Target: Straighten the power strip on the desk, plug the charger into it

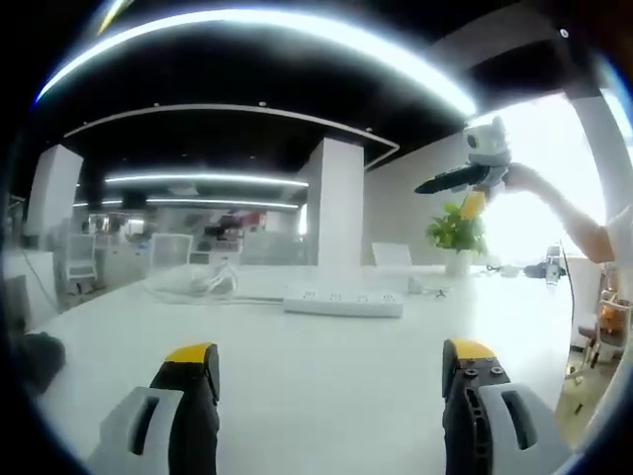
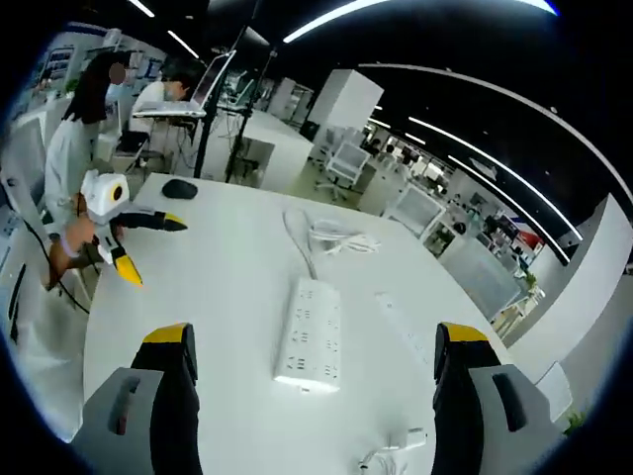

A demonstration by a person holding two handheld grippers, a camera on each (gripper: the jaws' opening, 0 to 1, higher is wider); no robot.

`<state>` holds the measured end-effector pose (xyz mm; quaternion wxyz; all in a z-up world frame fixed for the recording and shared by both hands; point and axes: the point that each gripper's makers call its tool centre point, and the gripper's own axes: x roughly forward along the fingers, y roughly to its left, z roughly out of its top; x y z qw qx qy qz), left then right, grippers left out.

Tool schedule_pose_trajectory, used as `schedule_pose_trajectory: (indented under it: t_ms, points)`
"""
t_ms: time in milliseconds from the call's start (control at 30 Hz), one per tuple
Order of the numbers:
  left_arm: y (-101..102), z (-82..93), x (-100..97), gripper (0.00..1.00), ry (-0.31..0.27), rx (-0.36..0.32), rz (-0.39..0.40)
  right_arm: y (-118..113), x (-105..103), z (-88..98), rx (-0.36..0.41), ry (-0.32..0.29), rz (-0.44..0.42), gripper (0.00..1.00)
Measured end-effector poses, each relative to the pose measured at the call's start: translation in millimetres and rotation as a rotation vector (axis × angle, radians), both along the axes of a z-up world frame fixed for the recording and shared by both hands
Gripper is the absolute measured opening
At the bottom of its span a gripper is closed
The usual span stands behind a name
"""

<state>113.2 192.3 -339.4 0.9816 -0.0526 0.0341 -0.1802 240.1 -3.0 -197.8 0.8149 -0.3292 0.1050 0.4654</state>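
1. An open-plan office: the white power strip lies flat on the white desk, ahead of the right gripper and between the lines of its two yellow-tipped jaws, which stand wide apart and hold nothing.

2. In the left gripper view, the left gripper is likewise spread wide and empty, low over the desk; the power strip sits well ahead of it, seen side-on.

3. The strip's cord trails off beyond its far end in a loose coil, well past the right gripper.

4. A small white item with a thin cable rests near the right jaw of the right gripper; it may be the charger, though it is too small to tell.

5. Judged from these views, the task is barely begun: neither gripper touches the strip, whether it needs further straightening cannot be told, and nothing appears plugged into its sockets.

6. No container appears on the desk; a potted plant stands far beyond the left gripper, near its right jaw's line.
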Motion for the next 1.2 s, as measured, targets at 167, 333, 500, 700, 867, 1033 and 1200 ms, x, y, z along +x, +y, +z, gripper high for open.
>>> schedule_pose_trajectory:
  t_ms: [167,333,500,700,867,1033,1200]
  points:
    - [2,-0.1,0.0,0.96,0.0,0.002,0.001,2,12,-13.6,-0.025,0.037,-0.017,1.0]
    - [2,-0.7,0.7,0.96,0.003,0.002,0.001,5,25,-34.9,-0.073,0.089,-0.034,1.0]
    - [0,-0.4,0.6,0.96,0.001,0.002,-0.004,7,37,-54.9,-0.093,0.148,-0.047,1.0]
    - [0,0.3,0.0,0.96,0.0,-0.002,-0.005,7,49,-75.8,-0.097,0.21,-0.07,1.0]
    - [-1,-1.1,0.3,0.96,0.004,-0.004,-0.005,4,56,-87.6,-0.104,0.237,-0.087,0.99]
    - [0,-2.3,0.5,0.96,0.007,-0.01,-0.004,3,56,-97.0,-0.111,0.256,-0.094,0.99]
    - [-1,-3.0,0.6,0.96,0.01,-0.005,-0.006,3,57,-110.6,-0.132,0.286,-0.097,0.99]
